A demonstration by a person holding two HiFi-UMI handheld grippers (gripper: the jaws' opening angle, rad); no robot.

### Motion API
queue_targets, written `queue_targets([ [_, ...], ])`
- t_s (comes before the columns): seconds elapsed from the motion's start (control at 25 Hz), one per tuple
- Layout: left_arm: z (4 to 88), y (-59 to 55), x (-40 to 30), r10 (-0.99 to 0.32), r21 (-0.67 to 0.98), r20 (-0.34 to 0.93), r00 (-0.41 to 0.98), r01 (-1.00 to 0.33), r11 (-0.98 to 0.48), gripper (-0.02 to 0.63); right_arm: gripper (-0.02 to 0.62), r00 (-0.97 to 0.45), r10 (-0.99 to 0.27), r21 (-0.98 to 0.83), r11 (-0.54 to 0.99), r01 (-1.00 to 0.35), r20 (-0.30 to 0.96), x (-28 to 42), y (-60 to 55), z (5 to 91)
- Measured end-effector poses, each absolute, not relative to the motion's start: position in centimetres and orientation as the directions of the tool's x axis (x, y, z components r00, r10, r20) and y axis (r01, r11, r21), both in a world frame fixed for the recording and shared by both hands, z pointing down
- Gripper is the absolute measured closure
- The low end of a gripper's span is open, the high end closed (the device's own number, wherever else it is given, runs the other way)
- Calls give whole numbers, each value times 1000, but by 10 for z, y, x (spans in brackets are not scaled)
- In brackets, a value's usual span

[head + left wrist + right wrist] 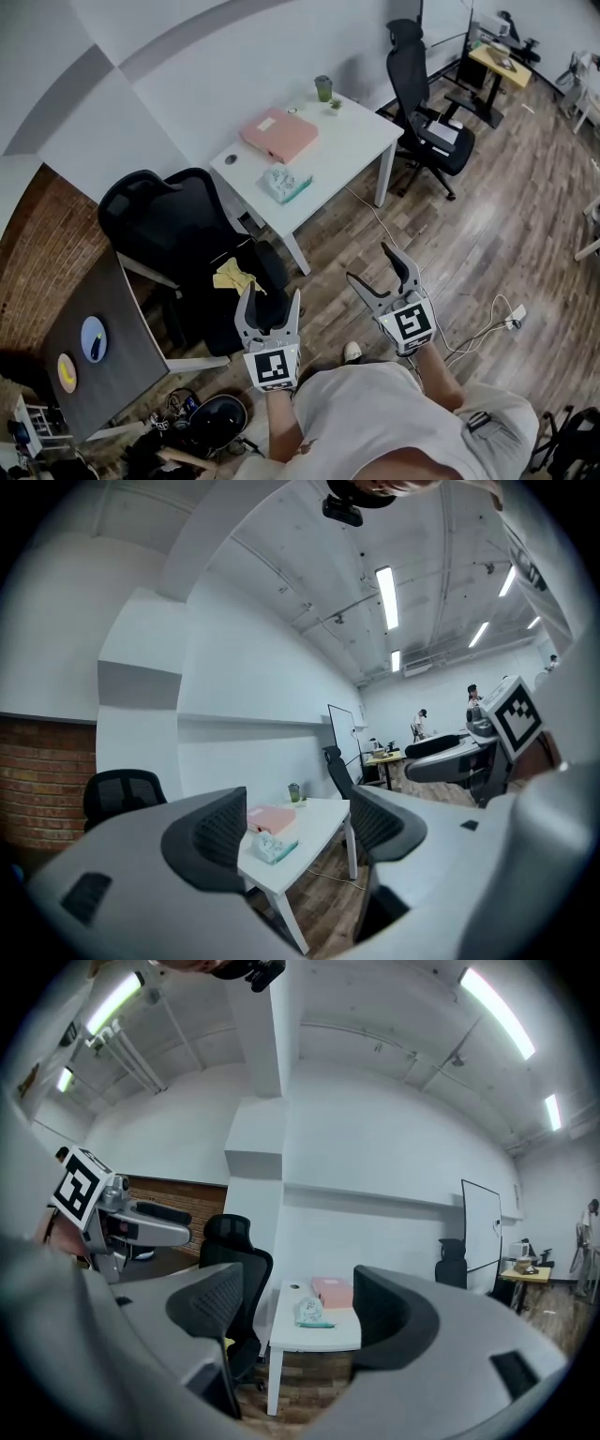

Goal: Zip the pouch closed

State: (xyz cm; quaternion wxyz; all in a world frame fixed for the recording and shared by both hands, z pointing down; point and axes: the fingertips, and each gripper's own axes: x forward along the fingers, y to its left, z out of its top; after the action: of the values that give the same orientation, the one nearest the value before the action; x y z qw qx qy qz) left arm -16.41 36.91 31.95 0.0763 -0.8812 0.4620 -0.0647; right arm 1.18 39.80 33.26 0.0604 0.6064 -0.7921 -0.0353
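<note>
Pouch (pixel 286 184) lies on tabletop (pixel 361 141), zipping not started; left claw (pixel 271 294) and right claw (pixel 369 263) spread empty, well apart from it

Likely pouch (pixel 286 184) on table (pixel 361 141), before folder (pixel 279 134); chair (pixel 173 225) left.

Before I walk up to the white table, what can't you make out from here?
Pouch zip: too small in every view; open or shut, and where the slider sits, cannot be told.
Yellow item on the black chair: head view, too small to identify.
Round things on the dark table: head view, too small to name.
</note>
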Motion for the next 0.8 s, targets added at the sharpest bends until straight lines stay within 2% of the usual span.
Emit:
queue_targets([
  [0.16,316,355,-156,-835,-147,37,549,-824,-548,265,229,-269,-961,119,274,-954,54,17,384,334],
  [0.4,321,331,-150,-826,-195,53,561,-806,-559,267,230,-271,-960,121,277,-953,64,21,358,336],
  [0.8,327,268,-141,-811,-171,40,584,-796,-581,267,232,-241,-967,138,250,-958,79,30,301,340],
])
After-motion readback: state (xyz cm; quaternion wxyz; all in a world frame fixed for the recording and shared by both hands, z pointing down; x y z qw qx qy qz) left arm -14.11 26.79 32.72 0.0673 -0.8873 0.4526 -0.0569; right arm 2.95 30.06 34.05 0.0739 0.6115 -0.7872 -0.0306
